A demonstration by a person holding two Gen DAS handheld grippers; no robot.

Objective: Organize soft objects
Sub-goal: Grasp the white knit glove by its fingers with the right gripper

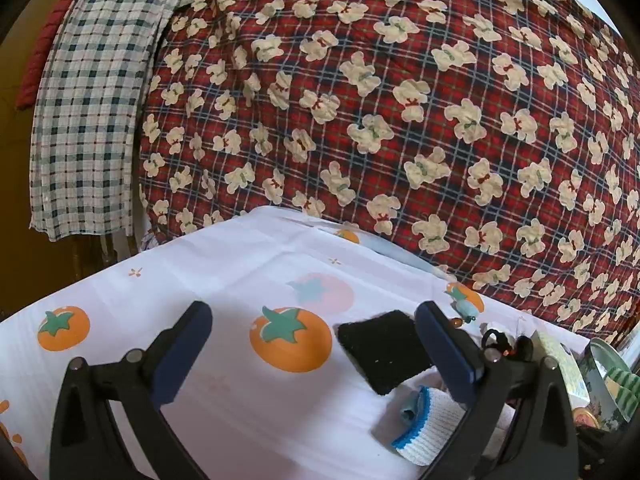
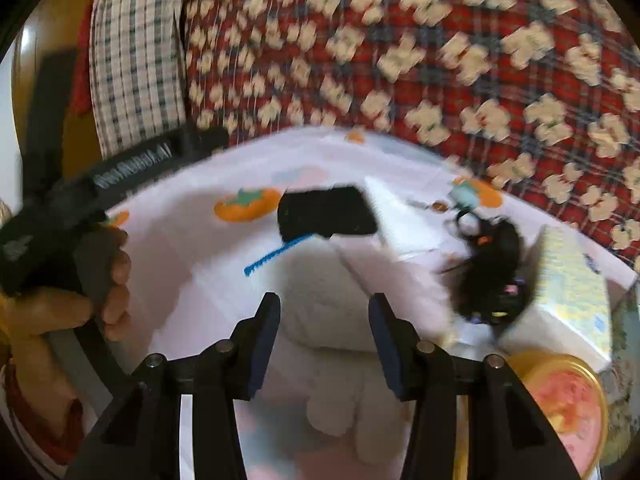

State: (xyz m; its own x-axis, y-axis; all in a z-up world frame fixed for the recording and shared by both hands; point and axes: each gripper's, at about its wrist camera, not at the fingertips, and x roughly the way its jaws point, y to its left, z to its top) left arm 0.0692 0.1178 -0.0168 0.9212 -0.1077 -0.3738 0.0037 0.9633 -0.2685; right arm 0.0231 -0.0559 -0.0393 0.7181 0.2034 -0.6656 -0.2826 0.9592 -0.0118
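At the far left of the left wrist view a blue-and-white checked cloth [image 1: 92, 92] hangs down beside a red plaid quilt [image 1: 400, 92] printed with cream bears, which fills the background; in front of it lies a white sheet [image 1: 224, 264] printed with orange tomatoes; the left gripper [image 1: 316, 354] hovers over that sheet with its blue-padded jaws wide apart and nothing between them; just inside its right finger a black fuzzy pad [image 1: 380, 350] lies flat on the sheet, and below it sits a white knitted piece with a blue edge [image 1: 424, 428], partly hidden by that finger; further right are small trinkets, blurred and hard to name, then a pale patterned box [image 1: 560, 364]. In the right wrist view, much blurred, a hand [image 2: 96, 280] at the left grips the other tool's black handle; the right gripper [image 2: 324, 336] stands at a middling width with a white plush toy [image 2: 320, 304] between its jaws, though whether the pads press on it I cannot tell; the black pad lies just beyond the toy; to the right a black furry thing [image 2: 492, 272] rests against the pale box, and a round yellow-rimmed tin [image 2: 568, 400] sits at the lower right.
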